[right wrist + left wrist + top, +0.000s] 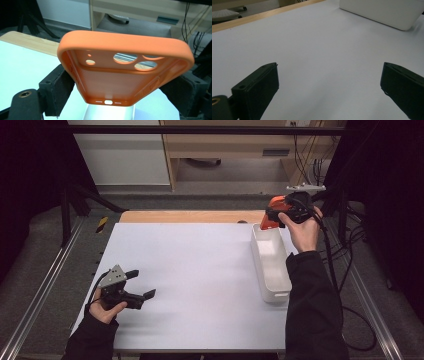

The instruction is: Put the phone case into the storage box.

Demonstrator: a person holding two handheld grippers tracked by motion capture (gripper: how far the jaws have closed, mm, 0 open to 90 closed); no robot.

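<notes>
While held, phone case (117, 82) hangs above tray (272, 265)

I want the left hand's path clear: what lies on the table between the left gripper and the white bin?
Nothing: the high view shows bare white table between the left gripper and the white bin.

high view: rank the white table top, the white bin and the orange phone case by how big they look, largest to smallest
1. white table top, by far the largest.
2. white bin, a long narrow tray at the table's right side.
3. orange phone case, smallest, though the right gripper holding it above the bin's far end hides part of it.
</notes>
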